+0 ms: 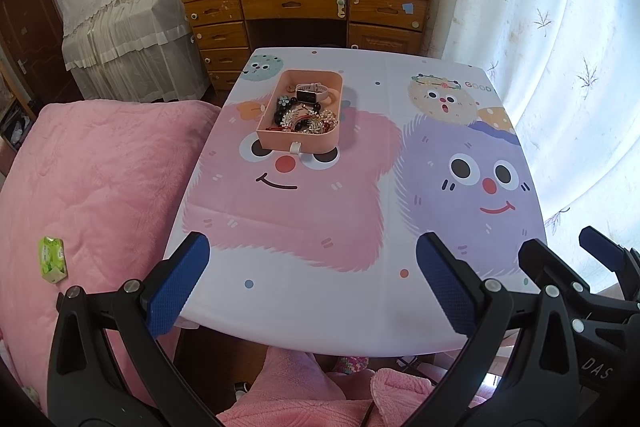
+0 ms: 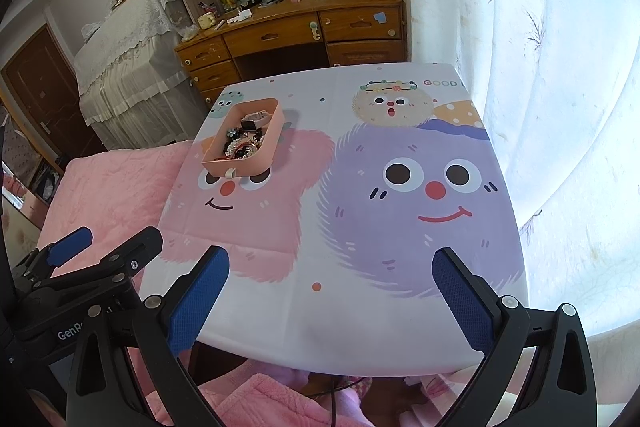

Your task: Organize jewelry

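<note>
A pink jewelry box stands on the far left part of the cartoon tablecloth; it also shows in the right wrist view. Inside lie a watch with a pale strap and a heap of beaded bracelets and necklaces, seen smaller in the right wrist view. My left gripper is open and empty above the table's near edge. My right gripper is open and empty beside it, also at the near edge; its fingers show in the left wrist view.
A bed with a pink blanket borders the table's left side; a green packet lies on it. A wooden desk with clutter stands behind the table. A white curtain hangs on the right.
</note>
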Tool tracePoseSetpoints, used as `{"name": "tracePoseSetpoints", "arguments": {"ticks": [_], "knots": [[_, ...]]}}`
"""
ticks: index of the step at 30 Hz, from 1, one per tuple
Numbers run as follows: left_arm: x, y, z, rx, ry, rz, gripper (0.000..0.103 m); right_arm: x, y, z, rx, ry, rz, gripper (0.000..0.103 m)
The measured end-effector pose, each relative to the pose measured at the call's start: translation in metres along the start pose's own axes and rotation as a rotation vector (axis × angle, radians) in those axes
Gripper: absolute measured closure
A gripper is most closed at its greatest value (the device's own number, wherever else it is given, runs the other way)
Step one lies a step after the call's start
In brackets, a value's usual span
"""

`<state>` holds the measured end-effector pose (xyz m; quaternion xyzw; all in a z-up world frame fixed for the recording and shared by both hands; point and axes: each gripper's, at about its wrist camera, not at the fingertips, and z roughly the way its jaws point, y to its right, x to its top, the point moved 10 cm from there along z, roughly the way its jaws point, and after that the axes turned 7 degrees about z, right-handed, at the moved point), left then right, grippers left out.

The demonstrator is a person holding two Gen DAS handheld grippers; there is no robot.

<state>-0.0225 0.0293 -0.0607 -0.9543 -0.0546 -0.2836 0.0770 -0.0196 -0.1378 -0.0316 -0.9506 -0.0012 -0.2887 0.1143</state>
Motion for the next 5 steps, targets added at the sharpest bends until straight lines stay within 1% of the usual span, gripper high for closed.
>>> {"name": "tracePoseSetpoints", "arguments": {"ticks": [5], "knots": [[-0.0003, -0.0008, -0.0004, 0.001, 0.000, 0.002, 0.000, 0.0007, -0.0001, 0.0002, 0.000, -0.001, 0.000, 0.000]]}}
